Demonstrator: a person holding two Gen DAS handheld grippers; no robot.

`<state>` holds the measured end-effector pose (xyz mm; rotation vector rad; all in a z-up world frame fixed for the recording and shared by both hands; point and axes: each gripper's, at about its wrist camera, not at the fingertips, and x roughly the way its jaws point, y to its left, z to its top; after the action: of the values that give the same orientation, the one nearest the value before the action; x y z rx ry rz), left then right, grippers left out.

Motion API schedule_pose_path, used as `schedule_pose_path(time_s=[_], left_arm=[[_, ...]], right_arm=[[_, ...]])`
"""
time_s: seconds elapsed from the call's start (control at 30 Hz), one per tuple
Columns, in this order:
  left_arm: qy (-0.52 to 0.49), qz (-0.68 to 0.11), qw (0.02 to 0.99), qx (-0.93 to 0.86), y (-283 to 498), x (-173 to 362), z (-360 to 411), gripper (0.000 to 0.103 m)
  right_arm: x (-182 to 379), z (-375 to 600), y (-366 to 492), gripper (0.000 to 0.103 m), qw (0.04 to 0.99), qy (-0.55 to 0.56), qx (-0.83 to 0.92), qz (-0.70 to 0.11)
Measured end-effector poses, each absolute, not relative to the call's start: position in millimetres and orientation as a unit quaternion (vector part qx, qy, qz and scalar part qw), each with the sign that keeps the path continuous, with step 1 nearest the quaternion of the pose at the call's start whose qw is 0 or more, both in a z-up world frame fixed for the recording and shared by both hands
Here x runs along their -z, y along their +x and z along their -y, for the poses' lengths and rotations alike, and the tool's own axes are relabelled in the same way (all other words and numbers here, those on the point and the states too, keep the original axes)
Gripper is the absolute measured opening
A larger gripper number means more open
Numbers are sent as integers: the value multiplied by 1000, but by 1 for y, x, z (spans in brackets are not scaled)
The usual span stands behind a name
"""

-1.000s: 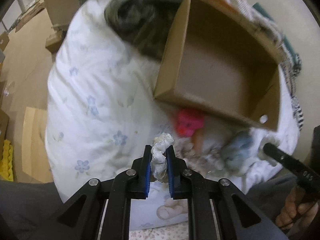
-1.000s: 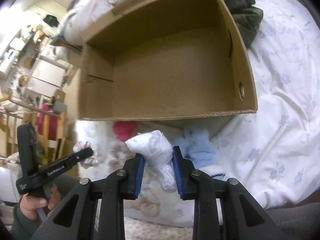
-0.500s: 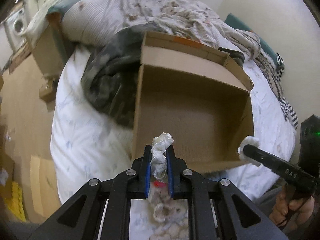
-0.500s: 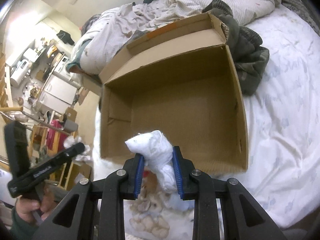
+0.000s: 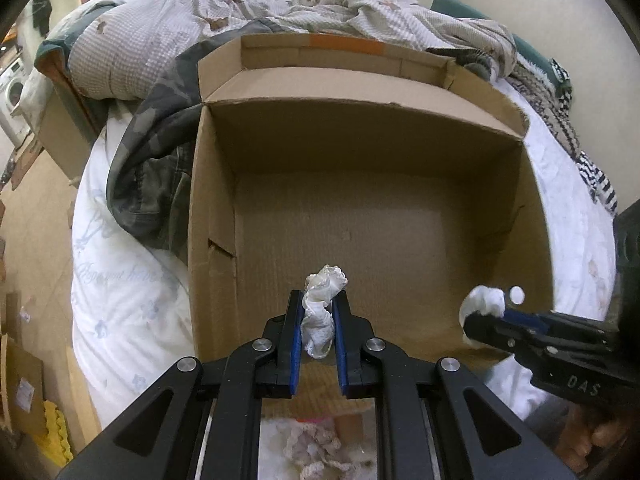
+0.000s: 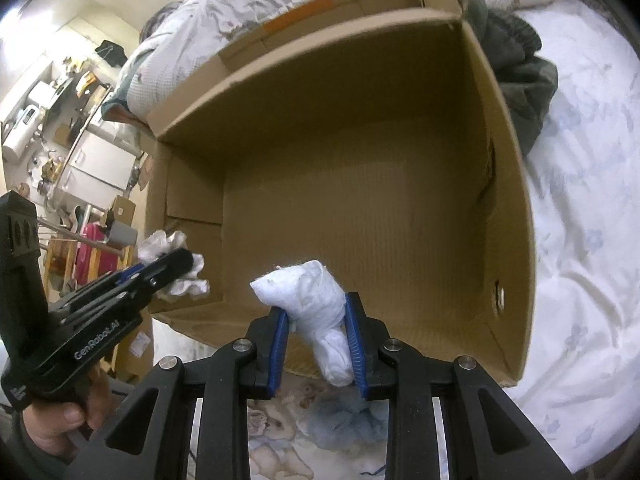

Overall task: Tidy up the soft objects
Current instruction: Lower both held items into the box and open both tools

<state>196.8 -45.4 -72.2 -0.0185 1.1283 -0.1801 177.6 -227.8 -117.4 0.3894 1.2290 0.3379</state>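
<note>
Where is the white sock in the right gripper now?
In the right wrist view, the white sock sits clamped in the right gripper, low in the middle, over the near edge of the empty cardboard box.

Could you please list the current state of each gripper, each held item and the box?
Left gripper: shut on lacy cloth.
Lacy cloth: pinched, held over the box's near edge.
Right gripper: shut on white bundle.
White bundle: pinched, held over the box's near edge.
Box: open on top, nothing on its visible floor, sitting on the bed.
</note>
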Motion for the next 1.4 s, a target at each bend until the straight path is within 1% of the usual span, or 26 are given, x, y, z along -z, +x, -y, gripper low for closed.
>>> schedule_pose_path(time_s=[0.1,0.27,0.83,1.17,1.23,1.3,1.33,1.4], left_arm=[[2,-535,841,83,198,82,48,13],[-15,-551,831,79,201,92,45,13],[-20,-565,821,80,200,99,47,13],[-21,-569,819,74,200,98,46,19],[-26,-573,816,75,200,98,44,26],[-36,-575,813,82,200,98,42,40],[-33,-572,816,80,200,97,41,44],[-23,-563,823,72,198,94,41,58]], right_arm=[[124,226,180,29,779,180,-154,-581],[128,222,185,29,777,170,-152,-587],[133,222,191,29,774,169,-142,-593],[134,223,190,30,774,170,-140,-594],[134,222,190,30,774,170,-140,-594],[134,222,190,31,775,170,-140,-593],[133,222,190,31,775,170,-139,-592],[133,222,190,33,777,167,-137,-592]])
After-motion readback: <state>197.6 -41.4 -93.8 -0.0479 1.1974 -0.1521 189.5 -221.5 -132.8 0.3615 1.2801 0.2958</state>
